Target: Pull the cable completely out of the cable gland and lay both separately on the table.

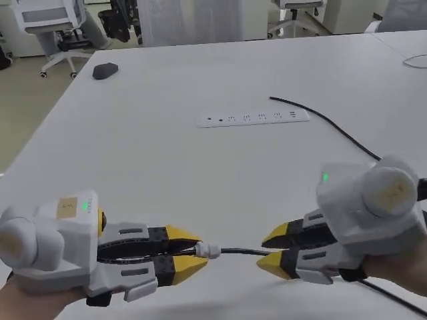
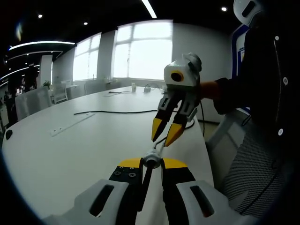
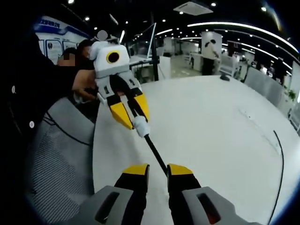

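**Head view.** The wide white bench carries a flat white power strip near its middle. A thin black lead runs from beside the strip's right end towards the right edge and passes out of sight behind a gripper. A small dark rounded object lies near the far left corner, and white office chairs stand on the floor past that edge. All of these lie well beyond the grippers.

At the near edge the left gripper is clenched on the small white plastic cable gland, whose end sticks out past the yellow jaw tips. The black cable leaves the gland and runs straight to the right gripper. The two grippers face each other tip to tip, near but apart.

**Left gripper view.** The gland sits at the very front of this gripper's own jaws, pinched between the yellow tips above the bench's edge. The right gripper comes in from the right, held by a hand in a dark sleeve. Its tips point down at the gland, and a short stretch of cable joins the two. The power strip and lead lie far back on the bench, under bright windows.

**Right gripper view.** This gripper's jaws stand apart, wider than the cable. The cable passes between them, closer to the right-hand one. At its far end the gland is gripped in the left gripper's tips, over the bench's edge.
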A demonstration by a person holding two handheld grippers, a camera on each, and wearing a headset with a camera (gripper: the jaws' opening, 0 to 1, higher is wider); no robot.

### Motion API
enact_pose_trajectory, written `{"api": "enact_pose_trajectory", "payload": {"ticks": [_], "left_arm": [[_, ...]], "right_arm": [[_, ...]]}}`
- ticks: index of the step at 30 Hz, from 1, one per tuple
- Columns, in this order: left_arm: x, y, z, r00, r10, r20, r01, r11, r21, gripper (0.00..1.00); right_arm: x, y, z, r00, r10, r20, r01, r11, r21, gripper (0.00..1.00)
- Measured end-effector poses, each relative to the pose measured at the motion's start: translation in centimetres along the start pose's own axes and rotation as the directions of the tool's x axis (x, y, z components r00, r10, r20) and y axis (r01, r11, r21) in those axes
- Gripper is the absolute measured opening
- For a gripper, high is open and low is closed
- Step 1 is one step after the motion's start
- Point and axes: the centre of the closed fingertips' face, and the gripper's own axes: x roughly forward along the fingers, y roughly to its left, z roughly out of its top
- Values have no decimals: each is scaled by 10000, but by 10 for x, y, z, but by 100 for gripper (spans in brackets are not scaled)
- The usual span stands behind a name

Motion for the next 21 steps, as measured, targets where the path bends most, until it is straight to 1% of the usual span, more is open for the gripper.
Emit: {"api": "enact_pose_trajectory", "payload": {"ticks": [1, 2, 4, 6, 7, 11, 13, 14, 15, 21], "left_arm": [[0, 0, 0, 10000, -9, -9, 9, 10000, -11, 15], [0, -1, 0, 10000, -16, -21, 16, 10000, -4, 15], [0, -1, -1, 10000, -33, -42, 33, 10000, 2, 15], [0, -1, -2, 10000, -45, -61, 45, 10000, 7, 15], [0, -1, -3, 9999, -42, -95, 42, 10000, 4, 15], [1, -2, -2, 10000, -80, -60, 80, 10000, 28, 15], [1, -3, -3, 9999, -113, -73, 113, 9999, 0, 15], [2, -3, -4, 9999, -143, -74, 143, 9999, -10, 15], [2, -3, -4, 9999, -145, -65, 145, 9999, -21, 15], [2, -1, -5, 9999, -163, -28, 163, 9998, -71, 15]], "right_arm": [[3, 1, 4, 10000, 77, 46, -76, 9996, -280, 11], [6, 2, 6, 9999, 151, 7, -151, 9992, -364, 10], [10, 5, 10, 9994, 330, 48, -324, 9959, -842, 10], [15, 7, 13, 9993, 379, 6, -377, 9956, -854, 8], [17, 10, 14, 9987, 516, -4, -513, 9932, -1048, 8], [24, 16, 15, 9978, 645, -159, -660, 9898, -1262, 8], [24, 14, 14, 9987, 470, -211, -497, 9865, -1562, 4], [24, 13, 14, 9989, 419, -232, -451, 9866, -1570, 2], [24, 14, 14, 9984, 514, -244, -545, 9865, -1543, 2], [25, 14, 13, 9985, 468, -294, -513, 9830, -1765, 1]]}}
